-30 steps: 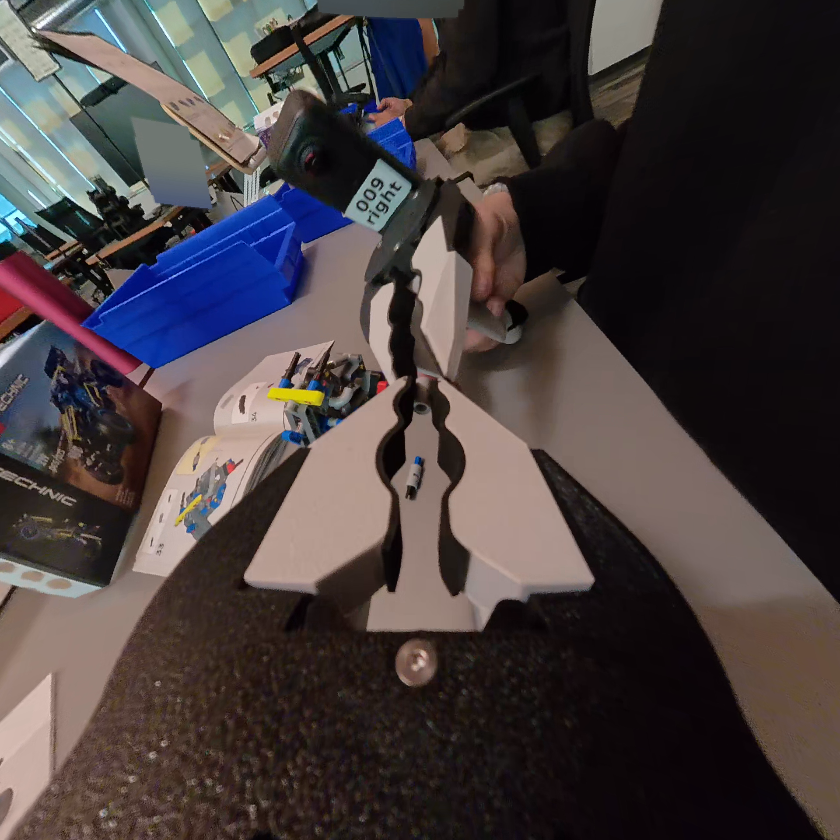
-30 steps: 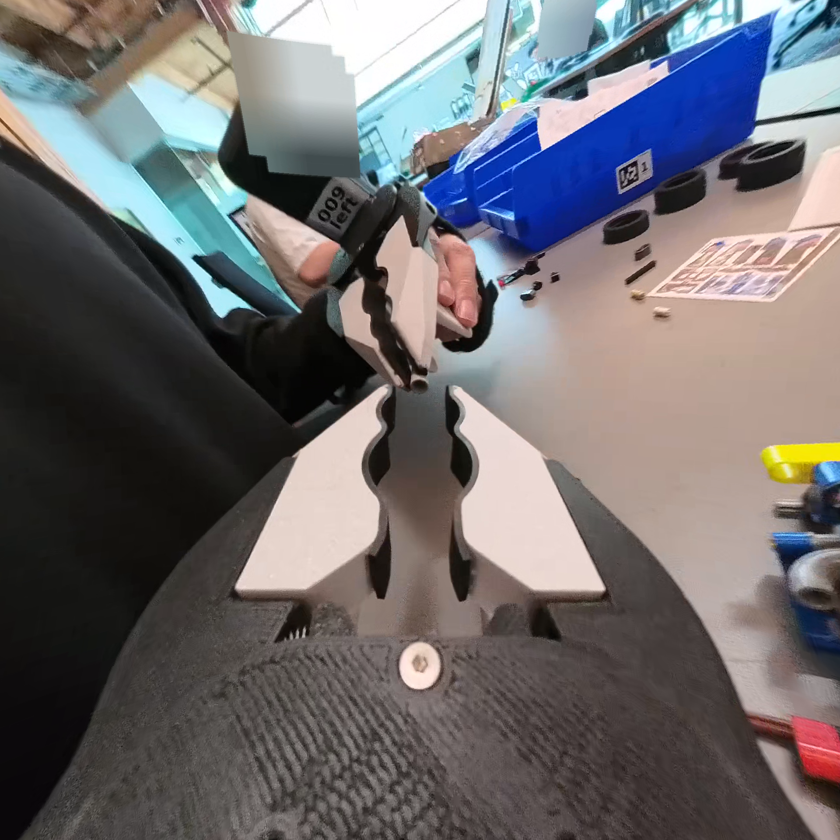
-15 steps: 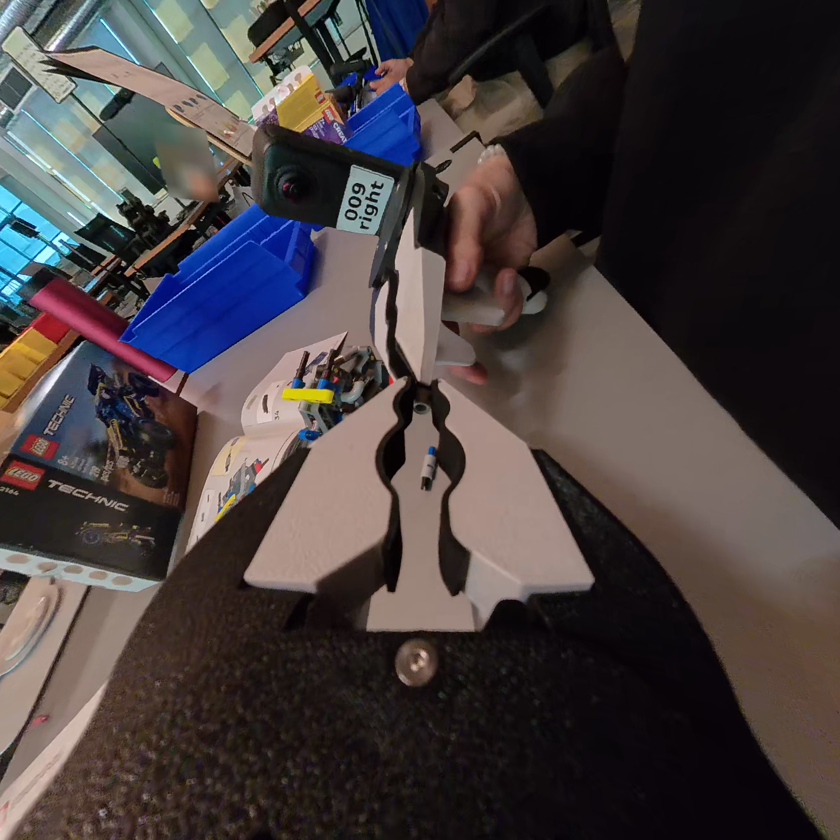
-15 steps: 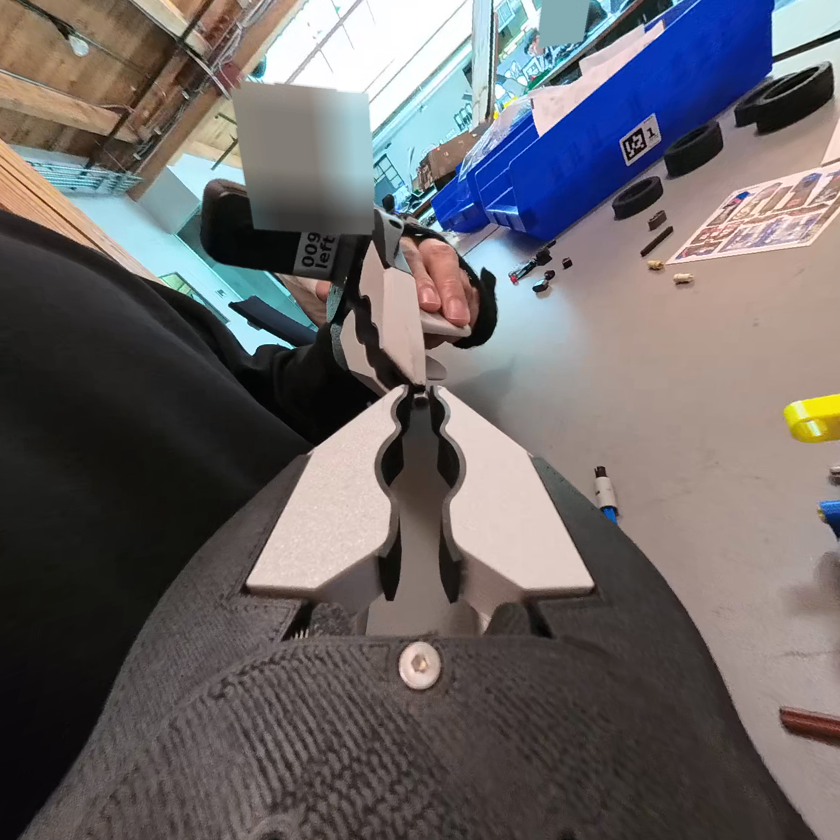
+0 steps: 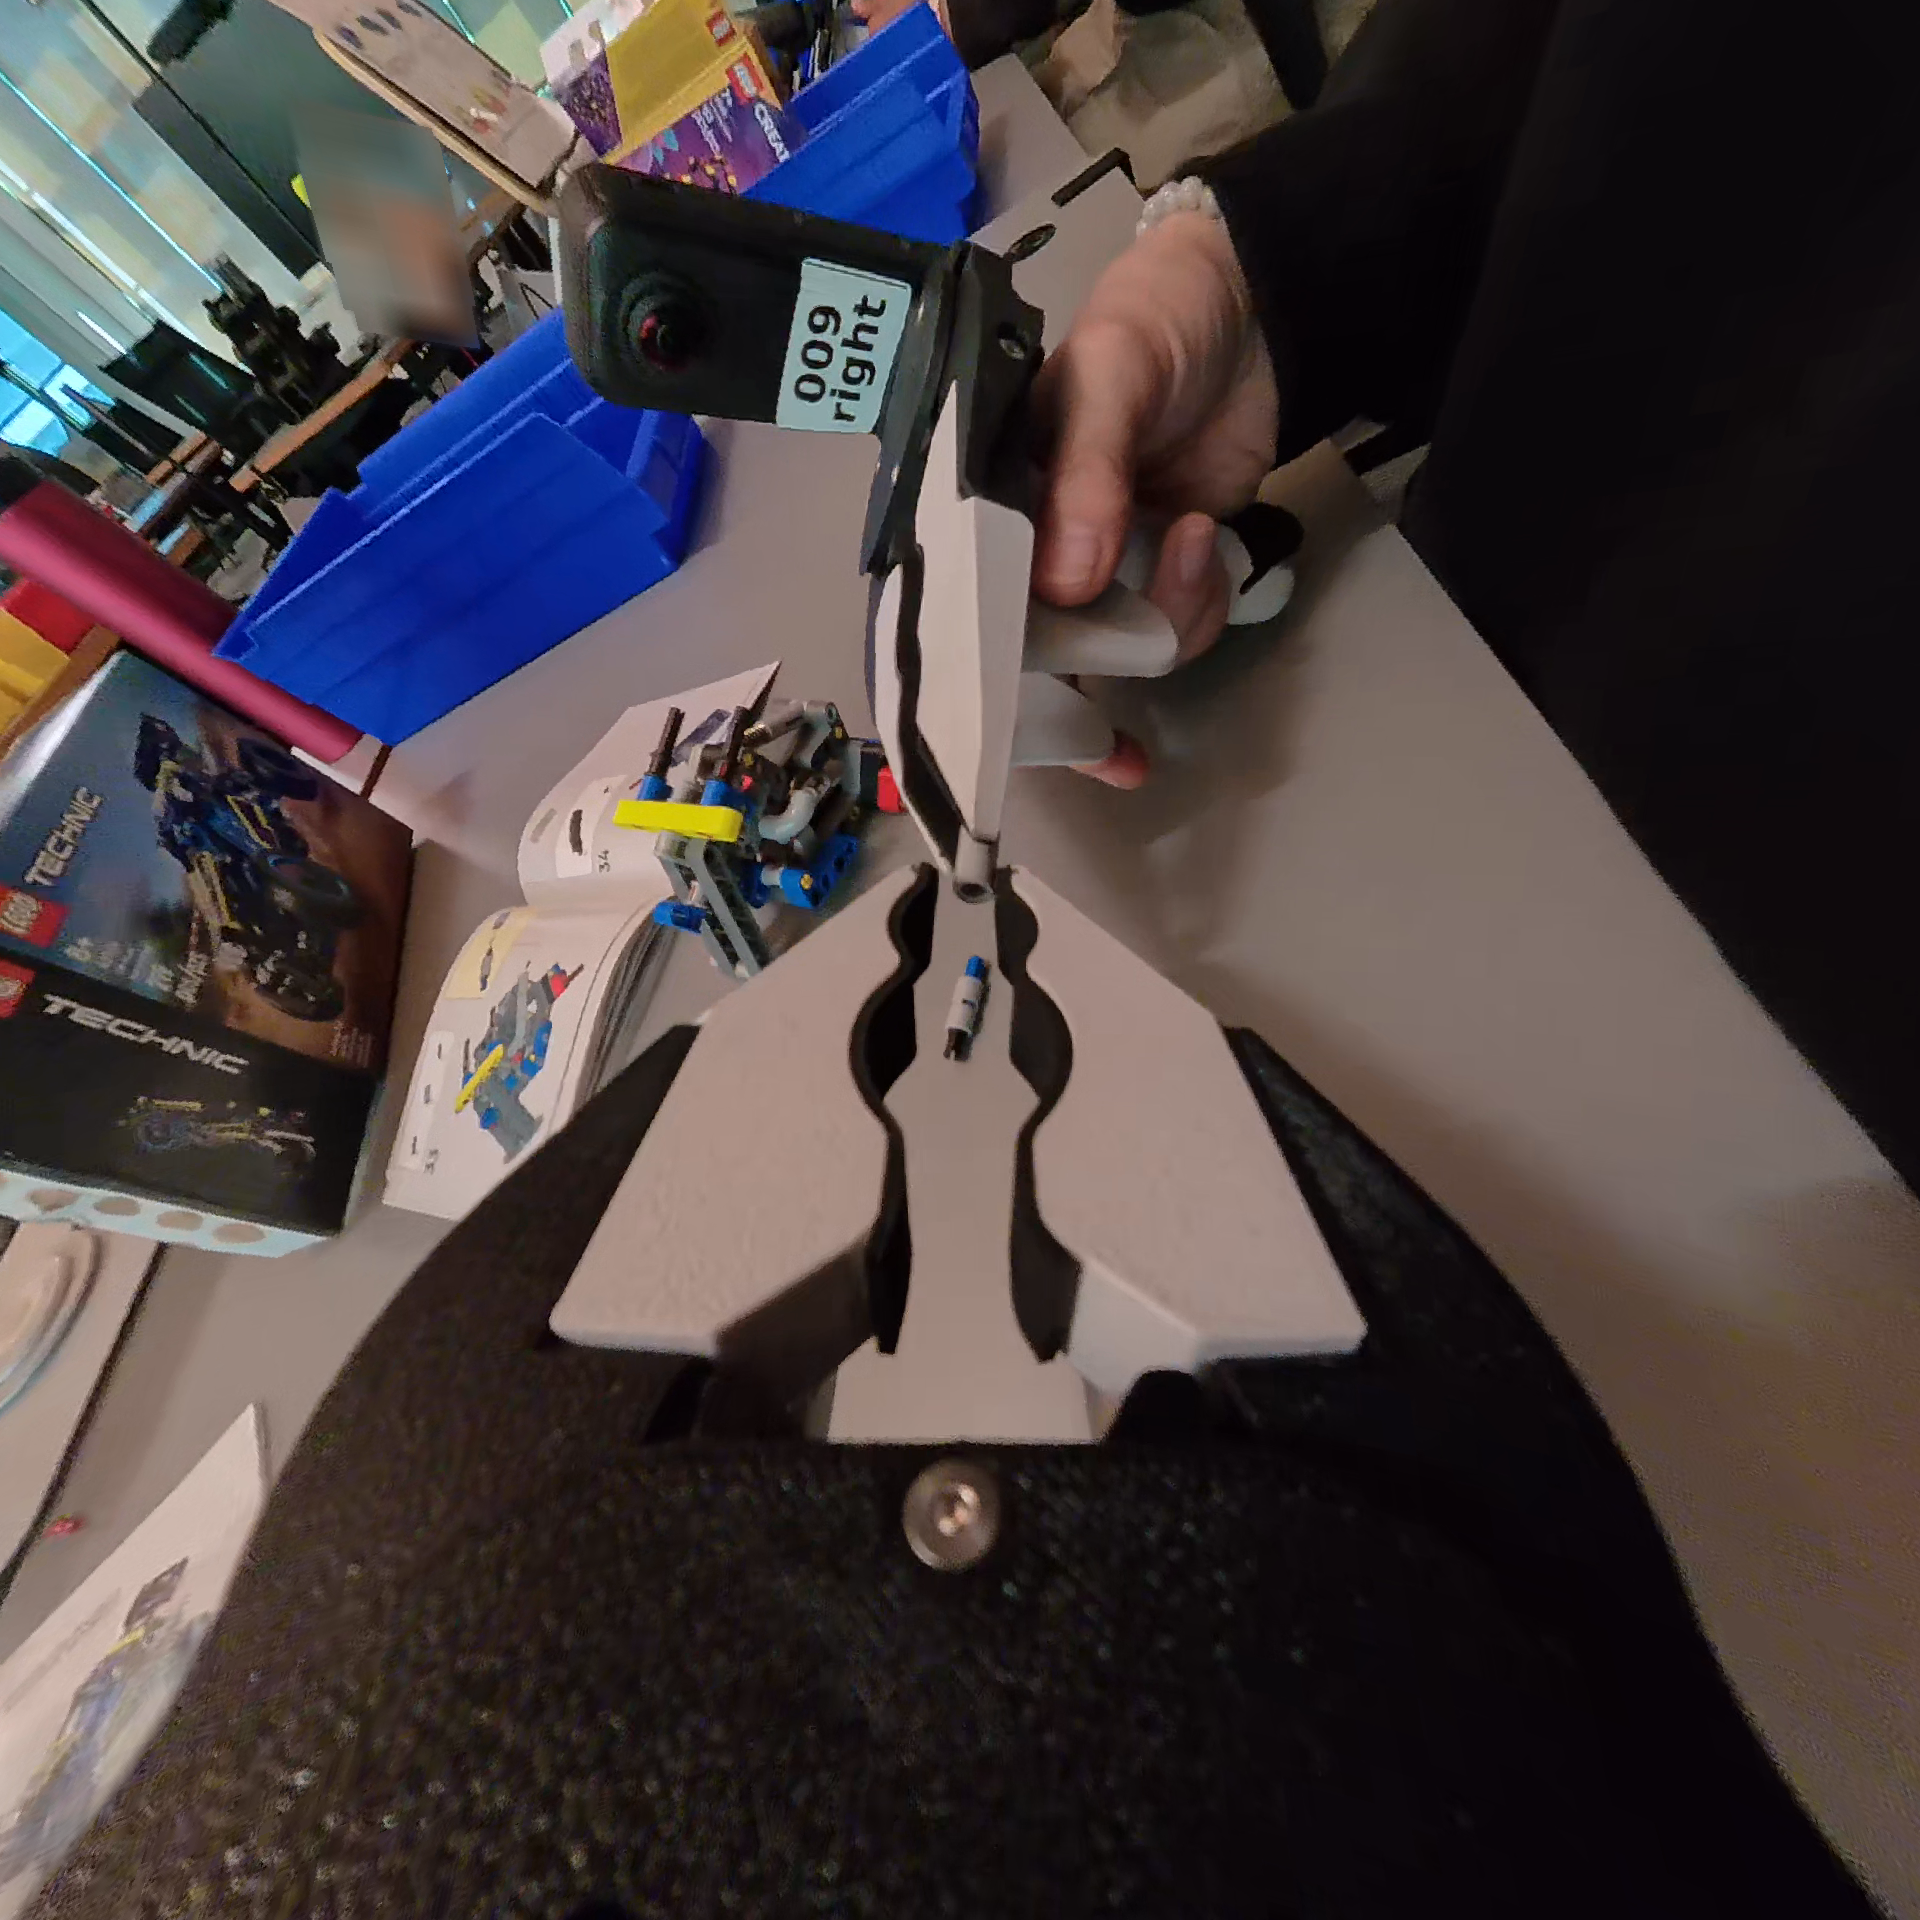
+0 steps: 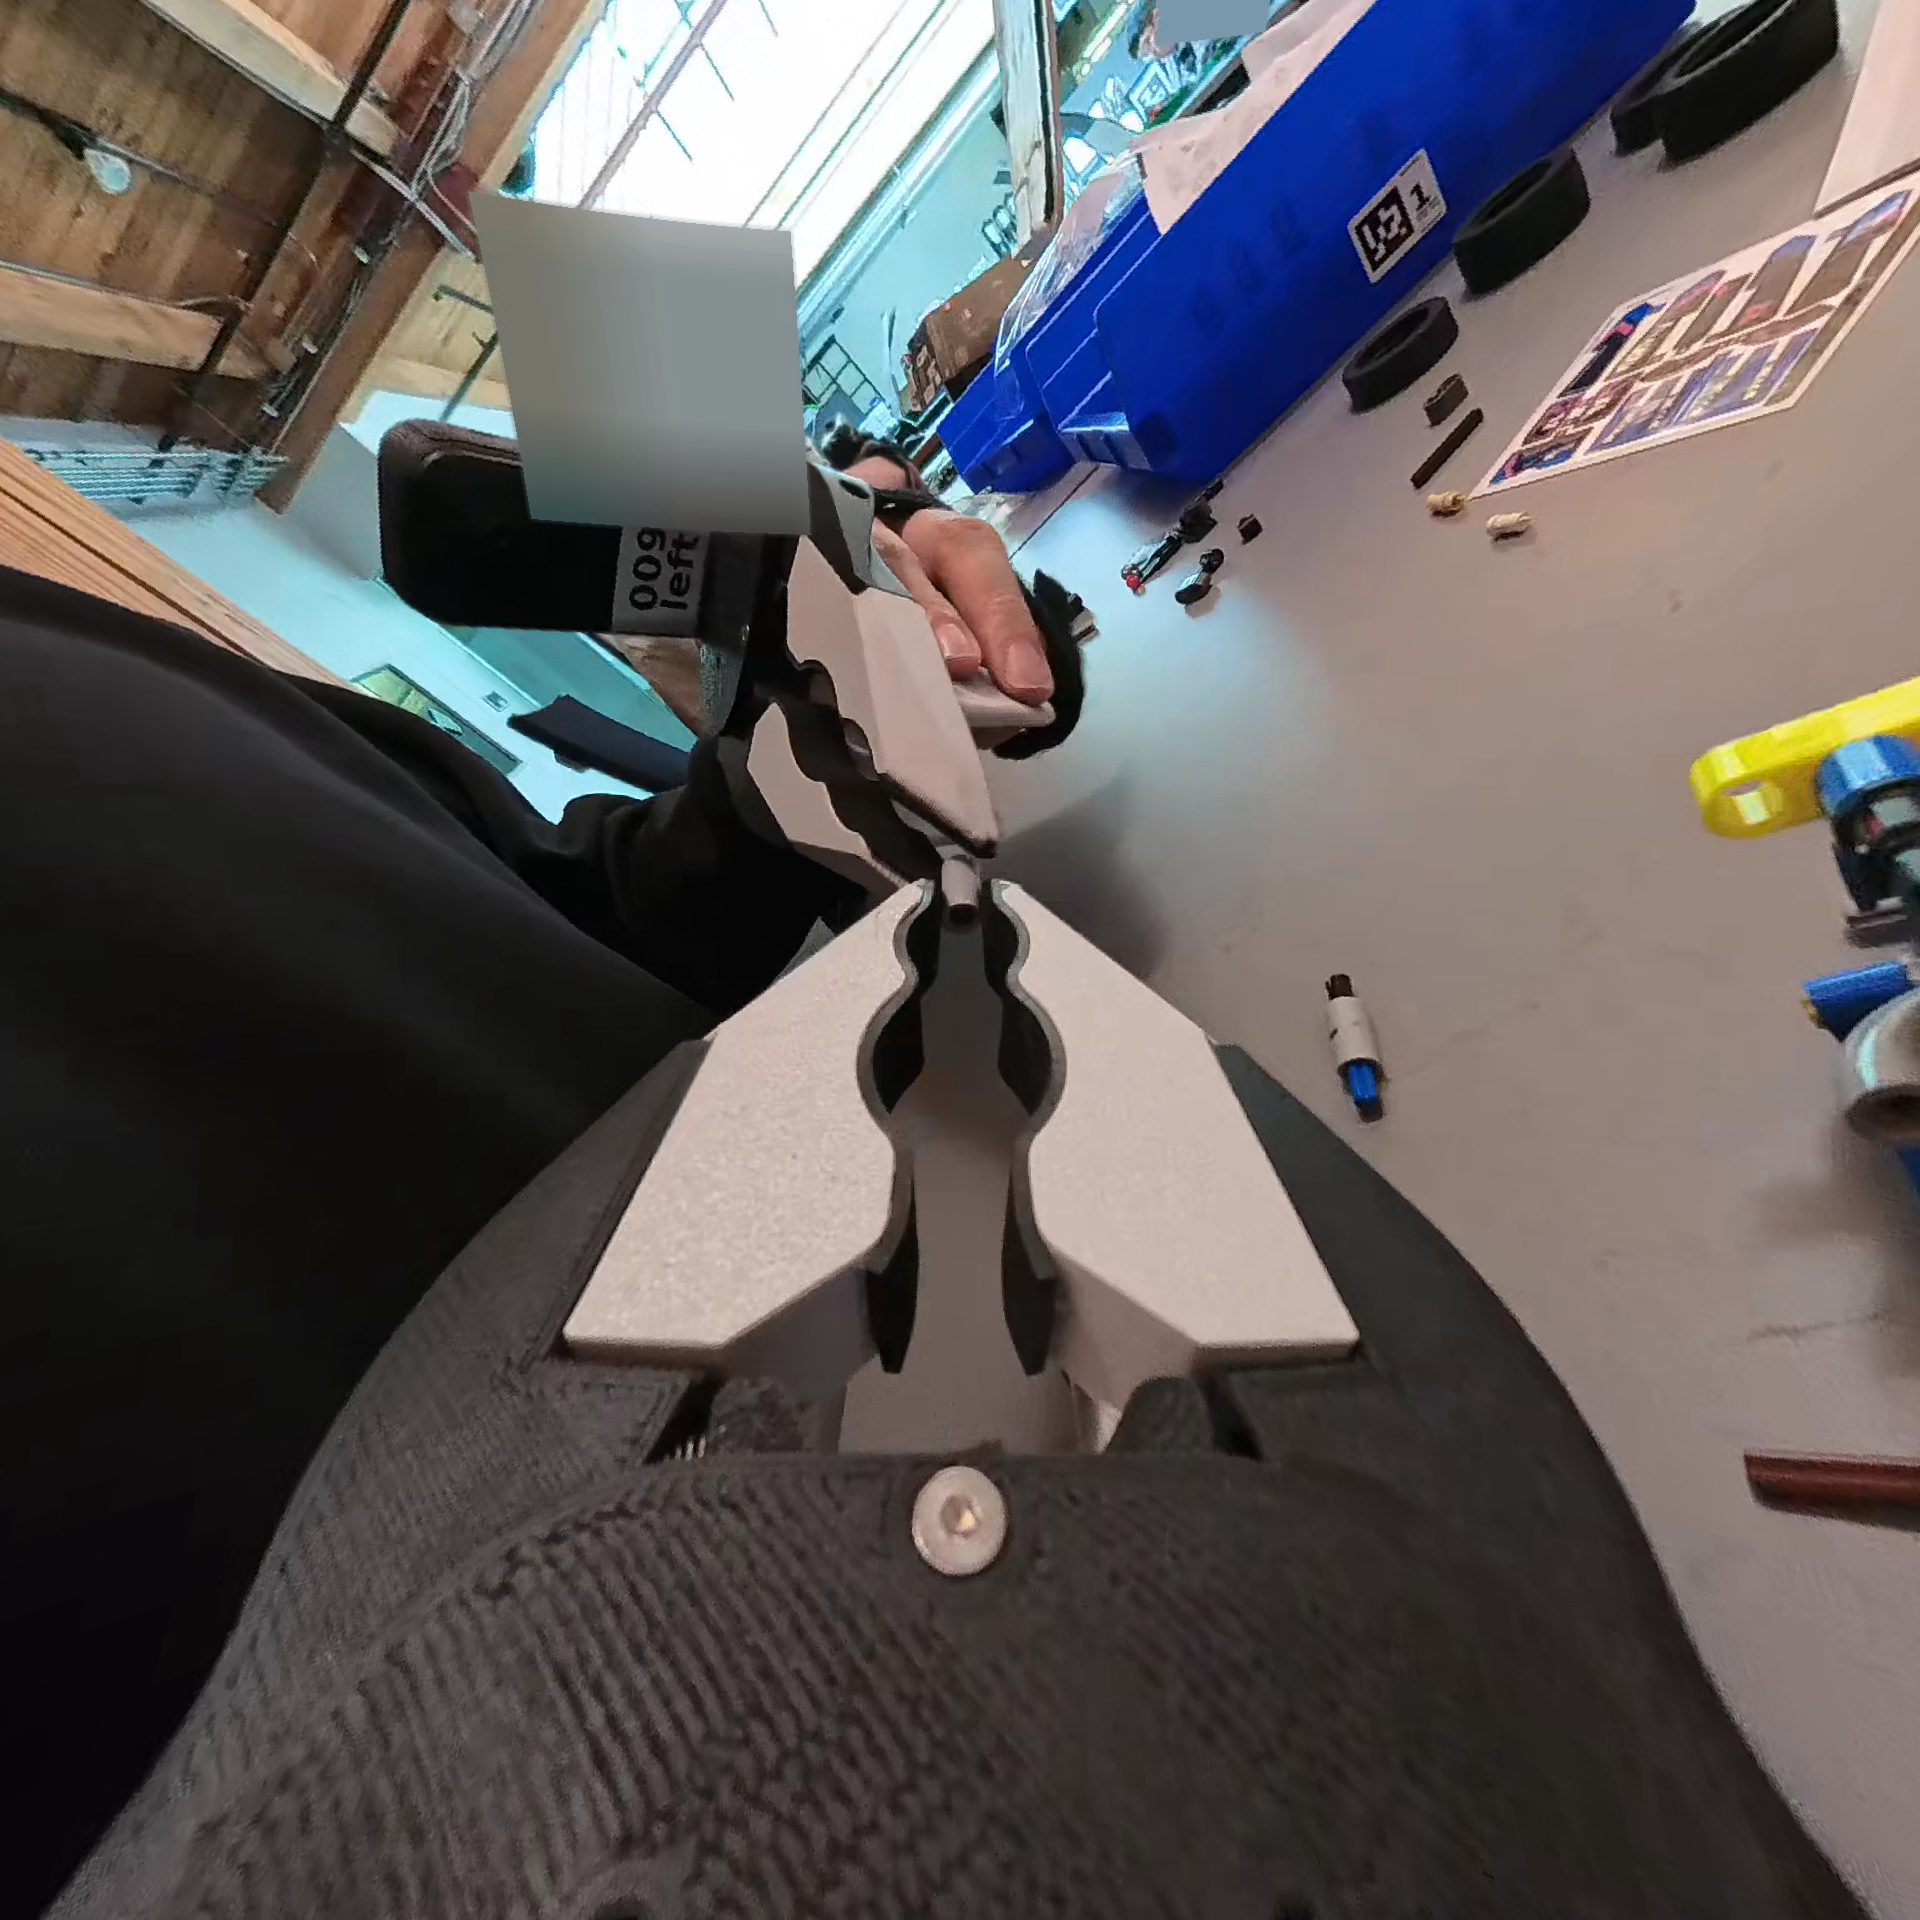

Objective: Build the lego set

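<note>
My two grippers meet tip to tip above the grey table (image 5: 1351,987). A small grey tube (image 5: 975,868) lies between them; it also shows in the right wrist view (image 6: 958,896). My right gripper (image 6: 958,894) is shut on the tube, and in the left wrist view its tips (image 5: 971,831) pinch the tube's far end. My left gripper (image 5: 966,883) stands slightly open around the near end, with a sliver of gap beside the tube. In the right wrist view it (image 6: 971,847) shows side-on. A loose white, blue and black pin (image 5: 966,1003) lies on the table below.
A partly built brick model (image 5: 748,821) stands on an open instruction booklet (image 5: 540,1018), beside a dark set box (image 5: 177,935). Blue bins (image 6: 1247,291), black tyres (image 6: 1517,223), a printed sheet (image 6: 1704,343), small loose parts (image 6: 1195,551) and a brown rod (image 6: 1829,1475) lie around. Only a small space, under 4 cm, lies between the two pairs of fingers. The brown rod (image 6: 1829,1475) is about 12 centimeters from both grippers' fingertips.
My right gripper moved up to the left one's tips and closed on the tube the left was holding. My left gripper's fingers have now parted a little.
</note>
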`<action>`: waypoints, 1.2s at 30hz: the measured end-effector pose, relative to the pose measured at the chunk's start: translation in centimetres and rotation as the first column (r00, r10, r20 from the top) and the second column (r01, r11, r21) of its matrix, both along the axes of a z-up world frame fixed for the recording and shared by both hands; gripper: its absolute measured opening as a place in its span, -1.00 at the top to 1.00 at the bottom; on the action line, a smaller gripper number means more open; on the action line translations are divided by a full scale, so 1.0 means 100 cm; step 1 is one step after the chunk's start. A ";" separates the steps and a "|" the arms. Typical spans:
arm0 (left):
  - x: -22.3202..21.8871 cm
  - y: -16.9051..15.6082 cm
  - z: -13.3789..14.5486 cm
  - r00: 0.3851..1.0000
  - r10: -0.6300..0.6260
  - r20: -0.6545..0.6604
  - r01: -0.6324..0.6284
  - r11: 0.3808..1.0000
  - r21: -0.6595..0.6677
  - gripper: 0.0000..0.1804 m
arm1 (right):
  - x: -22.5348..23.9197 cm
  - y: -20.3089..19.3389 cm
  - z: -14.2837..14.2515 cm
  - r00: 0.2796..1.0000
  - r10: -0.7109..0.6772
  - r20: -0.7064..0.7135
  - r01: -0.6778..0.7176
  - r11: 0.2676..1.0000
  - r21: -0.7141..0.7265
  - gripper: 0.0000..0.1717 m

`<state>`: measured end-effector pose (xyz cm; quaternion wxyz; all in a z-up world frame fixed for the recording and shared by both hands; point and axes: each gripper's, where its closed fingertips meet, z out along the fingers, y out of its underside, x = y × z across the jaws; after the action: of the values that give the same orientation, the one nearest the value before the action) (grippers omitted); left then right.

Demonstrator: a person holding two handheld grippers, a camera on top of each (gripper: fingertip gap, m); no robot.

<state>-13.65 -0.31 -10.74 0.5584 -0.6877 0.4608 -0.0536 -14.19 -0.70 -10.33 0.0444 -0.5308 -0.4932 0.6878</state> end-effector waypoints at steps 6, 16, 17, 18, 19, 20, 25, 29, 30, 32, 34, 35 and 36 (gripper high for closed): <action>0.004 -0.003 -0.006 1.000 -0.025 0.007 0.025 0.997 -0.071 0.94 | 0.000 -0.004 -0.004 1.000 0.018 0.018 -0.018 1.000 0.016 0.94; 0.004 -0.003 -0.012 0.999 -0.034 0.006 0.034 0.994 -0.099 0.94 | 0.002 -0.004 -0.010 0.997 0.036 0.061 -0.036 0.999 0.000 0.94; 0.003 -0.003 -0.013 1.000 -0.031 0.003 0.032 0.994 -0.103 0.94 | 0.002 -0.003 -0.010 0.997 0.033 0.063 -0.033 0.999 -0.001 0.94; 0.003 -0.003 -0.013 0.999 -0.034 0.001 0.034 0.994 -0.102 0.94 | 0.001 -0.003 -0.010 0.997 0.031 0.064 -0.031 1.000 -0.003 0.94; 0.004 -0.004 -0.013 0.999 -0.042 0.003 0.043 0.993 -0.106 0.94 | 0.002 -0.004 -0.010 0.997 0.039 0.063 -0.039 0.999 -0.004 0.94; 0.004 -0.004 -0.013 0.999 -0.047 0.006 0.047 0.993 -0.113 0.94 | 0.002 -0.005 -0.010 0.997 0.044 0.065 -0.044 0.999 -0.003 0.94; 0.003 -0.003 -0.016 0.999 -0.043 -0.012 0.041 0.991 -0.125 0.95 | 0.002 -0.004 -0.013 0.997 0.039 0.072 -0.040 0.999 0.020 0.95; -0.015 0.005 -0.031 0.998 0.050 -0.048 -0.058 0.979 -0.195 0.95 | 0.005 0.008 -0.032 0.994 -0.026 0.102 -0.009 0.946 0.323 0.86; -0.024 0.007 -0.038 0.995 0.077 -0.066 -0.090 0.970 -0.226 0.95 | 0.006 0.015 -0.040 0.993 -0.057 0.106 0.004 0.894 0.447 0.84; -0.034 0.010 -0.048 0.992 0.112 -0.065 -0.126 0.946 -0.298 0.95 | 0.005 0.027 -0.051 0.991 -0.115 0.068 0.042 0.751 0.659 0.83; -0.036 0.013 -0.053 0.992 0.119 -0.031 -0.122 0.923 -0.366 0.95 | -0.001 0.036 -0.053 0.986 -0.166 0.009 0.099 0.629 0.771 0.85; -0.037 0.015 -0.055 0.993 0.117 -0.016 -0.114 0.913 -0.392 0.95 | -0.005 0.040 -0.054 0.981 -0.191 -0.007 0.121 0.591 0.797 0.85; -0.037 0.016 -0.059 0.994 0.113 -0.011 -0.107 0.899 -0.425 0.95 | -0.006 0.040 -0.057 0.981 -0.195 0.002 0.112 0.572 0.813 0.84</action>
<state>-17.39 1.31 -16.65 0.4007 -0.8172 0.3946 -0.1260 -14.81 3.33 -16.04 0.3177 -0.5237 -0.7054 0.3567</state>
